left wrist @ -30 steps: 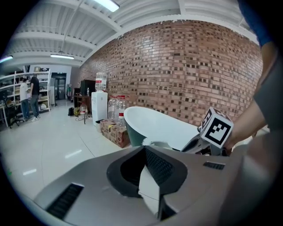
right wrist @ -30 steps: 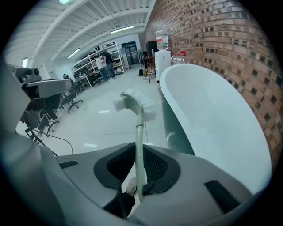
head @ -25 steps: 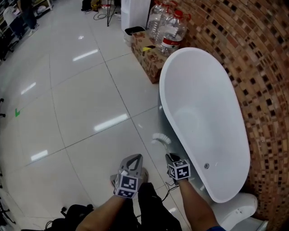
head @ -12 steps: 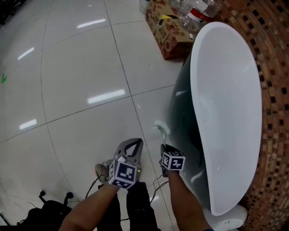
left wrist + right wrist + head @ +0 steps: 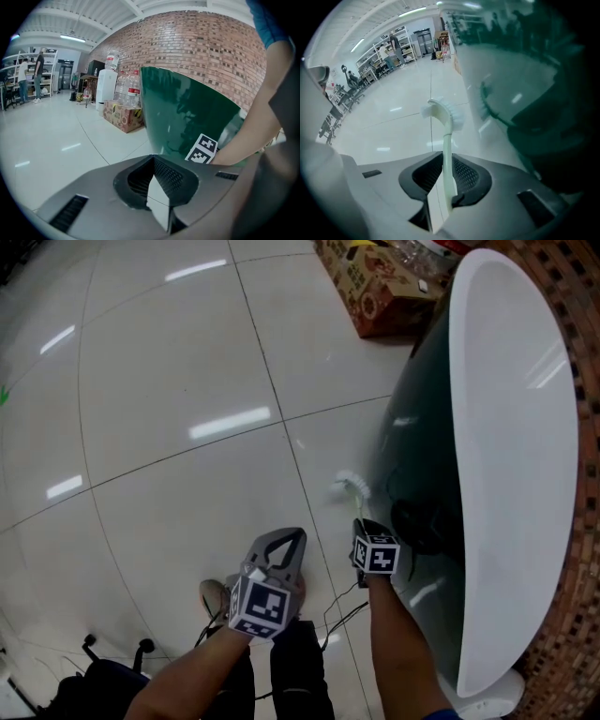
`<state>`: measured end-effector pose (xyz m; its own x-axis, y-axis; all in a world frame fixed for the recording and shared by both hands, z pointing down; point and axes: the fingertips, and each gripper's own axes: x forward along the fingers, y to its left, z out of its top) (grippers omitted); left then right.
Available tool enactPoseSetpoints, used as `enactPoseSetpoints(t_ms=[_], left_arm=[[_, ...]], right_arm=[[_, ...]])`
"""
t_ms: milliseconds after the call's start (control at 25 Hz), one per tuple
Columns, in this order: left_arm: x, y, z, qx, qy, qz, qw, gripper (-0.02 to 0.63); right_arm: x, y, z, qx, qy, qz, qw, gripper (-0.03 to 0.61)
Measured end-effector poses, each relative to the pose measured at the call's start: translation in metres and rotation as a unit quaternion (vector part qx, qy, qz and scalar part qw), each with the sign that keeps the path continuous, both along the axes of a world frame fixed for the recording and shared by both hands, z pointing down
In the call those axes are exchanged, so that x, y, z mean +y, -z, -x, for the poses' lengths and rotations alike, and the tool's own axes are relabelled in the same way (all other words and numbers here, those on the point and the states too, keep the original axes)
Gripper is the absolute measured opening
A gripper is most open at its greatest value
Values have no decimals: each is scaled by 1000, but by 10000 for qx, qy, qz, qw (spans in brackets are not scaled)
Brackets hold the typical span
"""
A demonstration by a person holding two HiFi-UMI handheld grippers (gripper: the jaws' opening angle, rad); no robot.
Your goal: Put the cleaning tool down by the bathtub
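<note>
The cleaning tool is a white brush (image 5: 347,486) with a long handle; its bristled head hangs just above the floor tiles beside the bathtub (image 5: 511,427). The tub is white inside with a dark green outer wall (image 5: 183,112). My right gripper (image 5: 364,524) holds the brush (image 5: 445,115) by the handle, close to the green wall (image 5: 525,89); its jaws are opening, with the handle still between the pads. My left gripper (image 5: 289,542) hovers over the floor left of the right one, shut (image 5: 152,187) and empty.
A printed cardboard box (image 5: 375,287) stands on the floor at the tub's far end, with large water bottles (image 5: 127,89) and a white dispenser (image 5: 107,84) behind it. A shoe (image 5: 214,596) and cables (image 5: 339,615) lie below the grippers. A brick wall (image 5: 206,51) backs the tub.
The head view has tipped lower and closer to the tub. The right gripper has carried the brush down and right, nearer the green wall. The left gripper has barely moved.
</note>
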<state>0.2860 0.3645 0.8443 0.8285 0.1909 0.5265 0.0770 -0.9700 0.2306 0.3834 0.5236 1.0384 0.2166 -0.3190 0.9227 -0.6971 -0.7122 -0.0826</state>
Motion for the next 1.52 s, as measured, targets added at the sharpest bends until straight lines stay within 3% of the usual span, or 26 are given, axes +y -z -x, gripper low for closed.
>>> enactPoseSetpoints(t_ms=[160,240,400,600,920,1080,1520], left_arm=[[10,-14,7,-161,-44,73,9998,-2],[14,-14,7,-207,-51,97,9997,-2],[20,1,6,-200,-27,123,9997,-2],[15,44,9,-132,-12,89,9999,-2],[14,120,35,10,-85,23,10000,-2],[11,159,46,62,-33,-47,10000,-2],[13,276,58,440,-9,-264,9987,-2]], right_arm=[[9,-13,1,-78,113,161,9998,104],[10,-11,6,-140,94,116,9998,149],[14,15,20,-168,-90,-142,9997,144],[12,88,54,151,-258,-671,9973,16],[0,211,86,461,-902,-1501,9835,15],[-11,271,93,729,-871,-1795,9772,14],[-12,408,114,1258,-670,-2036,9686,14]])
